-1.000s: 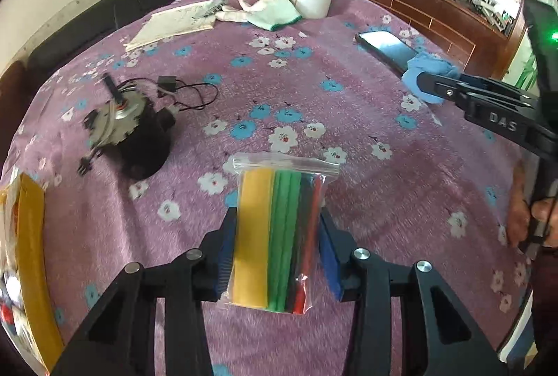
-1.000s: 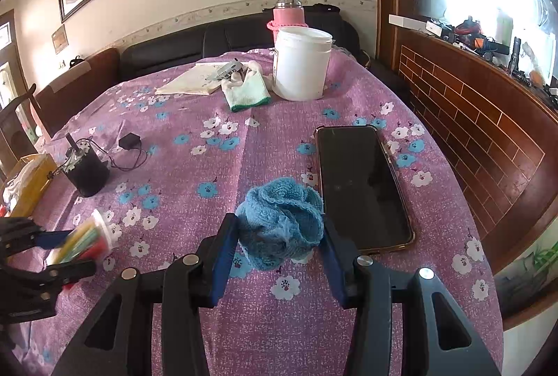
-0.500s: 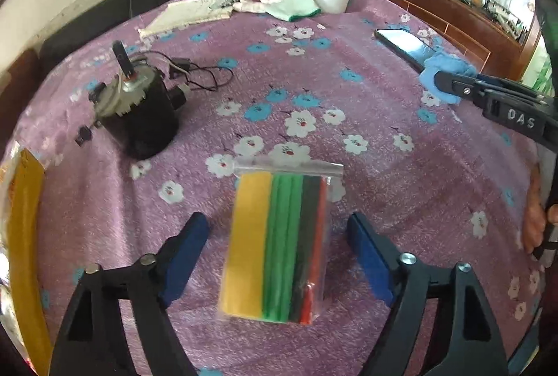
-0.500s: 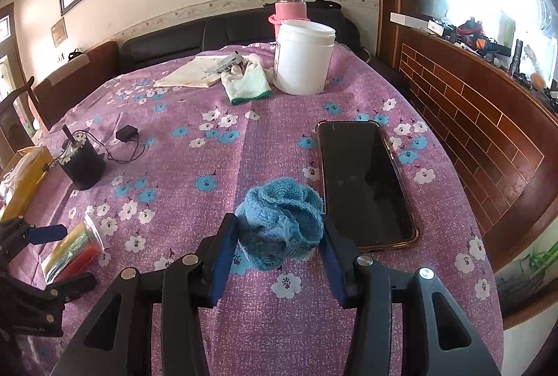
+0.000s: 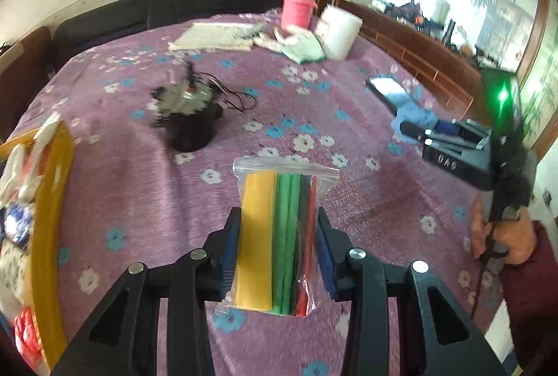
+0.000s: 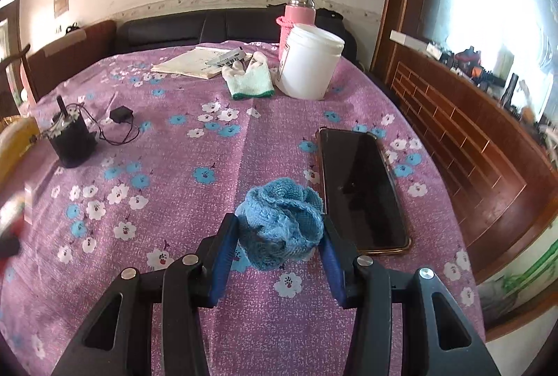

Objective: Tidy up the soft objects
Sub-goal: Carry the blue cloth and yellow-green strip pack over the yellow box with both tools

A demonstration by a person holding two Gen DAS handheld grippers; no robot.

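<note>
A clear zip bag of yellow, green, black and red strips [image 5: 258,201] stands upright between the blue pads of my left gripper [image 5: 278,222]. Its jaws are closing, and the pads press on both sides of the bag, which hangs just above the purple flowered cloth [image 5: 146,201]. My right gripper [image 6: 279,222] is shut on a blue knitted piece [image 6: 275,201], next to a black phone [image 6: 359,187]. The left wrist view also shows the right gripper [image 5: 411,128] with the blue knitted piece [image 5: 415,112] at the right, held by a person's hand [image 5: 502,233].
A black motor with wires [image 6: 69,138] stands at the left. A white tub [image 6: 310,62], a pink flask [image 6: 300,9], a white and green glove [image 6: 249,79] and a booklet [image 6: 195,62] lie at the back. A yellow packet [image 5: 52,219] lies at the table's left edge.
The left gripper opened and left the bag lying on the cloth, then shut on it again and raised it. The right gripper has kept its hold and stayed put.
</note>
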